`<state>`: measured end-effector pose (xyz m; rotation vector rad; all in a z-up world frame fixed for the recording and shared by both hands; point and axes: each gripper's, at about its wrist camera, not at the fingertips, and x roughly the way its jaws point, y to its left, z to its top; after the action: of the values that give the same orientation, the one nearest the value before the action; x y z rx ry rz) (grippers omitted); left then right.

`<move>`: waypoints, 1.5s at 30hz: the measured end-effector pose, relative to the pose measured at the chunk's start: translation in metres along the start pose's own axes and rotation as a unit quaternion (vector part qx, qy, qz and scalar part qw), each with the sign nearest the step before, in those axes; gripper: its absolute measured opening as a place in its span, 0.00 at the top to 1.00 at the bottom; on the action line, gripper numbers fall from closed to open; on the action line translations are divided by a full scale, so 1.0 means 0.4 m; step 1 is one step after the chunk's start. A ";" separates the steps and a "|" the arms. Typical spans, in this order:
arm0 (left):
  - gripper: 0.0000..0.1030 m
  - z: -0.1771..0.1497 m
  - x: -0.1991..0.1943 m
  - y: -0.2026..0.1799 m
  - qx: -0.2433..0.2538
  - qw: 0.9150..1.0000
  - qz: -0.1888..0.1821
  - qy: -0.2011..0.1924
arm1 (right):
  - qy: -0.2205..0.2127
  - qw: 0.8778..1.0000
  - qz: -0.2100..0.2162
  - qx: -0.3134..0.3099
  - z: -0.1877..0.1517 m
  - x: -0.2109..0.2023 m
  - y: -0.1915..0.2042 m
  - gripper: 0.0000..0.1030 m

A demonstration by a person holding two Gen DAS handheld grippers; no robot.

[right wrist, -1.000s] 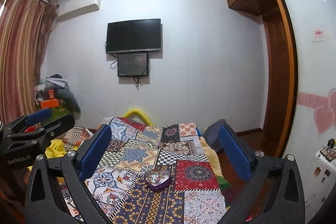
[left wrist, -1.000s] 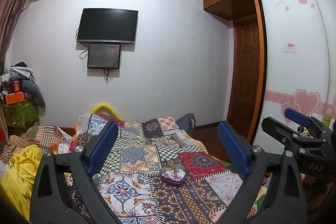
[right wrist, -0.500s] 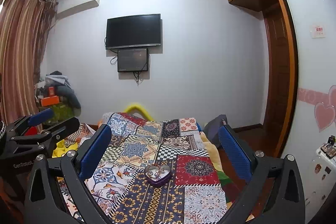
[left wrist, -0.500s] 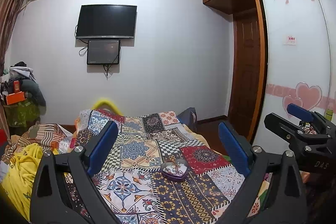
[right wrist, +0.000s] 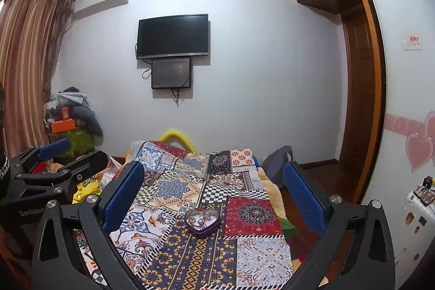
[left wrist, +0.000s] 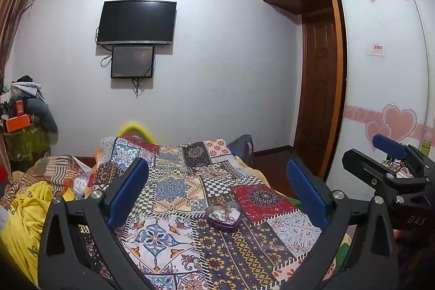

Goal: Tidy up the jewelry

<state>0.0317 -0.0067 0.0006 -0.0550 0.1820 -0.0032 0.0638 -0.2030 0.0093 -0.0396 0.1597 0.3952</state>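
Note:
A purple heart-shaped tin point(left wrist: 224, 215) with jewelry inside sits open on the patchwork bedspread point(left wrist: 174, 208); it also shows in the right wrist view point(right wrist: 202, 222). My left gripper point(left wrist: 217, 195) is open and empty, held above and short of the tin. My right gripper point(right wrist: 214, 197) is open and empty too, at about the same distance from the tin. Each gripper shows at the edge of the other's view: the right one in the left wrist view point(left wrist: 391, 167) and the left one in the right wrist view point(right wrist: 54, 167).
A yellow cloth point(left wrist: 24, 216) and striped bedding point(left wrist: 54, 173) lie left of the bedspread. A cluttered pile point(right wrist: 70, 121) stands by the curtain. A wardrobe with heart stickers point(left wrist: 388, 89) is on the right, a wall TV point(left wrist: 137, 22) ahead.
Both grippers have tilted down a little, so the room and the tin sit slightly higher in view. The jaws have stayed open. The tin has not moved.

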 end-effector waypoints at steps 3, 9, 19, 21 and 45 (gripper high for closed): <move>0.01 0.000 0.000 -0.001 0.002 1.000 0.001 0.000 | 0.001 1.000 0.000 0.001 0.004 -0.002 -0.002 0.01; 0.00 0.001 0.000 0.002 -0.004 1.000 -0.003 0.001 | 0.001 1.000 -0.001 0.001 0.008 -0.002 -0.004 0.01; 0.00 0.007 -0.006 0.009 -0.010 1.000 -0.010 -0.001 | 0.002 1.000 -0.004 0.001 0.015 -0.004 -0.006 0.01; 0.00 0.009 -0.007 0.009 -0.009 1.000 -0.009 -0.003 | 0.001 1.000 -0.005 0.001 0.015 -0.004 -0.007 0.01; 0.00 0.010 -0.004 0.003 -0.008 1.000 -0.018 0.000 | -0.001 1.000 -0.010 0.007 0.015 -0.002 -0.012 0.01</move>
<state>0.0308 -0.0053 0.0046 -0.0749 0.1806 -0.0385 0.0657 -0.2072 0.0154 -0.0273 0.1592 0.3750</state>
